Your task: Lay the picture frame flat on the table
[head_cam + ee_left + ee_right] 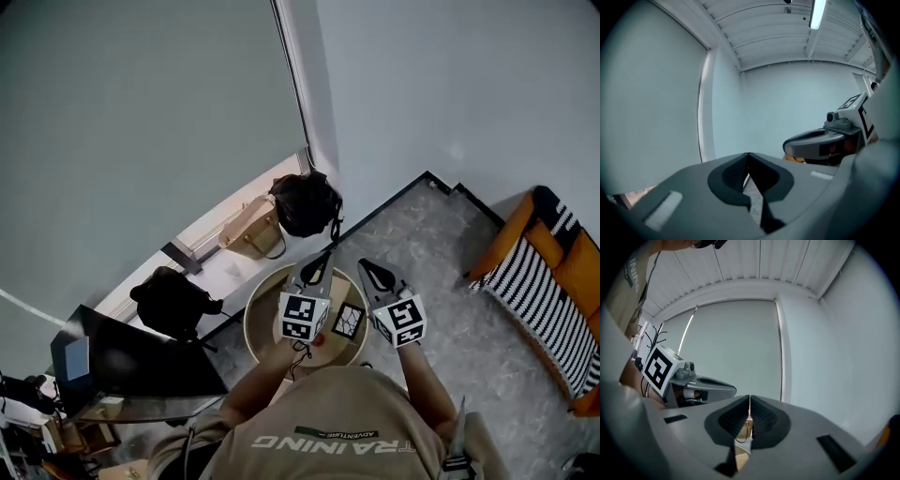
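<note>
Holding both grippers shut above the frame

Left gripper point(316, 269) and right gripper point(376, 275) hang side by side over the round table point(258, 314), each with its jaws pressed together on nothing. Below and between them the picture frame point(348, 321) sits on the tabletop, its long axis running away from the person and leaning slightly right. Only the head view shows it; both gripper views face pale wall point(797, 103) and ceiling point(740, 263).

shirt point(323, 408) back — "TRAINING", small "ADVENTURE" label point(344, 434)

Head view looks steeply down; gripper views face the wall point(797, 103)
</note>
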`<state>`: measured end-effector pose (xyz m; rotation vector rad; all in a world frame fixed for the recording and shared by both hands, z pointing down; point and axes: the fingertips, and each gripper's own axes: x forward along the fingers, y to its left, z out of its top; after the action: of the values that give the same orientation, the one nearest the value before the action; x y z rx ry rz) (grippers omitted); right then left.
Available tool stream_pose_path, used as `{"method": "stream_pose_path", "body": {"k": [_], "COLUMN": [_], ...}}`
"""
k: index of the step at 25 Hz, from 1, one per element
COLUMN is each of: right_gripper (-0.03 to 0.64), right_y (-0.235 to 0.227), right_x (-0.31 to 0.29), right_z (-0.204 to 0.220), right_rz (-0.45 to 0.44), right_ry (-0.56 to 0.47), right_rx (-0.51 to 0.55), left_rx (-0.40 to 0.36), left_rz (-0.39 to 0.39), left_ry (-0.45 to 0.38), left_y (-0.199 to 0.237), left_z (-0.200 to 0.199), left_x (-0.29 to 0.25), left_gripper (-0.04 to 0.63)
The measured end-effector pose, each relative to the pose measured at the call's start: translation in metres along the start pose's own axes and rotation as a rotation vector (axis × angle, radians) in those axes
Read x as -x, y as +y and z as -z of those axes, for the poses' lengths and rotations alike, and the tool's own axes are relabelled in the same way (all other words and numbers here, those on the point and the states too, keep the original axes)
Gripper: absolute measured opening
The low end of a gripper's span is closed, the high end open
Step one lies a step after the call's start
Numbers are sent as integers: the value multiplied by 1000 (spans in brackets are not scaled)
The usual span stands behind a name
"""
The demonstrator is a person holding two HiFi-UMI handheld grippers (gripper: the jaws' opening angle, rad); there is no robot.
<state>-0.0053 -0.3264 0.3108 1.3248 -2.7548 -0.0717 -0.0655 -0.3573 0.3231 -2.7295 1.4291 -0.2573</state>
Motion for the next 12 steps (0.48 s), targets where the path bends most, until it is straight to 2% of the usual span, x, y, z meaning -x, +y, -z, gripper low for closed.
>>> {"method": "stream_pose_path", "body": {"k": [6, 12], "right_gripper": [8, 8], "right_y": [2, 4], "right_x": [-6, -1], "right_z": [-14, -4], "right_rz": [-4, 0], "right_ry": [-10, 11], "right_rx": [26, -6], "left_rx": [15, 27], "left_rz": [11, 32], "left_ry": [-9, -2], "left_y": [7, -1], "left_z": [-2, 6], "left_x": [-4, -2], "left_gripper": [8, 6]}}
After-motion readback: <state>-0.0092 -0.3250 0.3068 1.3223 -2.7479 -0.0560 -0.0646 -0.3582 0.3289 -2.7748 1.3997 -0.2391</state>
